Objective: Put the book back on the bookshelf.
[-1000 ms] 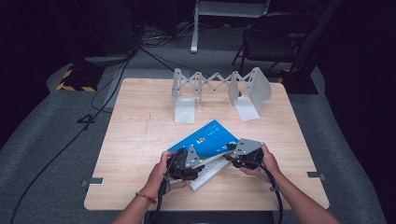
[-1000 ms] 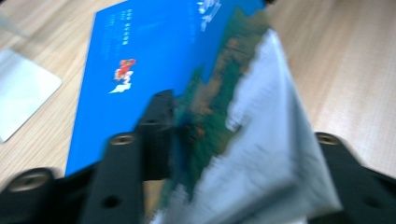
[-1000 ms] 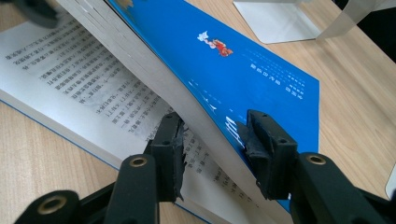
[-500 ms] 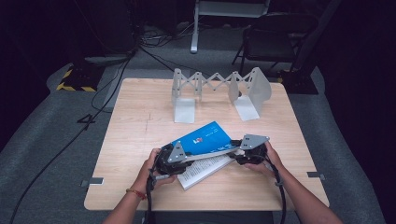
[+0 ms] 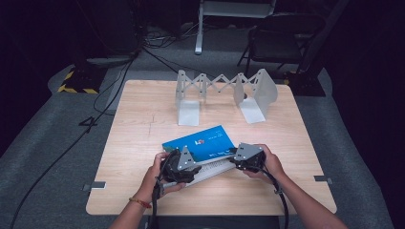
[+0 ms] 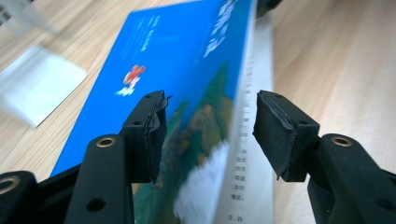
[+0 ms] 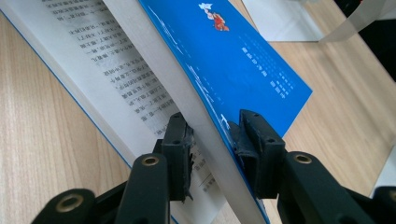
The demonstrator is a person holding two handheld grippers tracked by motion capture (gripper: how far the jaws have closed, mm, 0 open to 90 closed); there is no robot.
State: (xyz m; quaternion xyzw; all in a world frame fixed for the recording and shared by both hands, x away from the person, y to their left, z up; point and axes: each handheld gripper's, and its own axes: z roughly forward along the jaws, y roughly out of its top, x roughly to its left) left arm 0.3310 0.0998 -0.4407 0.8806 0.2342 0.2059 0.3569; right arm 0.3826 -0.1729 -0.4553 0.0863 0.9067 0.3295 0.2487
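Right gripper view: my right gripper (image 7: 212,149) pinches book (image 7: 243,65) cover-and-pages block, jaws just closed. Left gripper (image 6: 208,135) jaws just widened — straddling book's edge, pads clear. Book lies near side of bookend rack (image 5: 224,93). I'd lift cover slowly — hold lower pages flat.

- Bare tabletop (image 5: 133,143) is left along the left edge.
- The far edge is blocked by a folding rack (image 5: 224,93).
- The near middle is taken up by an open book (image 5: 203,145).

book (image 6: 177,70) cover blurred, cut off below
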